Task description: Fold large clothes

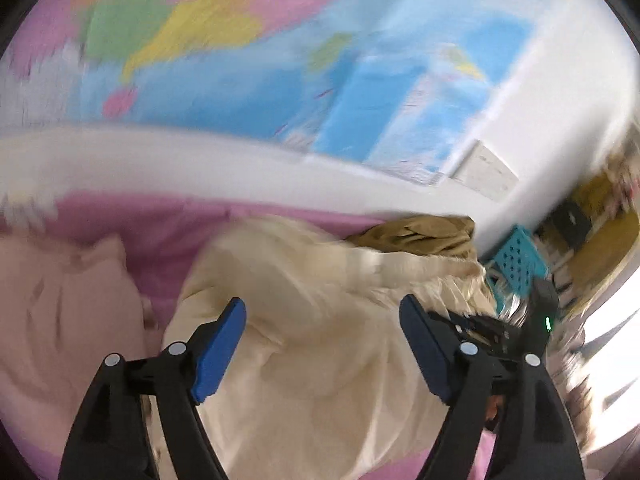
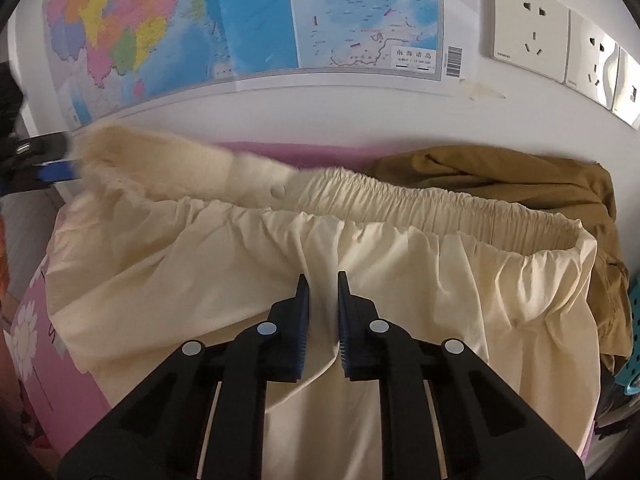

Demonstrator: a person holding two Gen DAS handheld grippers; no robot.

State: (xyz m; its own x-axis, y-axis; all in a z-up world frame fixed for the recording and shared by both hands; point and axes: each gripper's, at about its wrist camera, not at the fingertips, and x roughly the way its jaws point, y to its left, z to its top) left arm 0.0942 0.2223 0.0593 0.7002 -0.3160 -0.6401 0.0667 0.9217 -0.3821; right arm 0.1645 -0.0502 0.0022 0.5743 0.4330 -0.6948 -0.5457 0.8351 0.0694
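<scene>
A large cream garment (image 2: 248,272) with an elastic waistband lies on the pink bed sheet (image 2: 52,364). My right gripper (image 2: 323,280) sits over its middle, jaws nearly closed with a narrow gap, pinching a fold of the cream fabric. My left gripper (image 1: 322,308) is open above the cream garment (image 1: 320,344) in the blurred left wrist view. In the right wrist view the left gripper (image 2: 60,168) shows at the far left, at the garment's raised, blurred left corner.
A brown garment (image 2: 520,184) lies bunched at the back right against the wall. A map poster (image 2: 248,20) and wall sockets (image 2: 528,32) are on the wall. A teal perforated basket (image 1: 516,260) stands at the right. A pale pink pillow (image 1: 60,320) lies left.
</scene>
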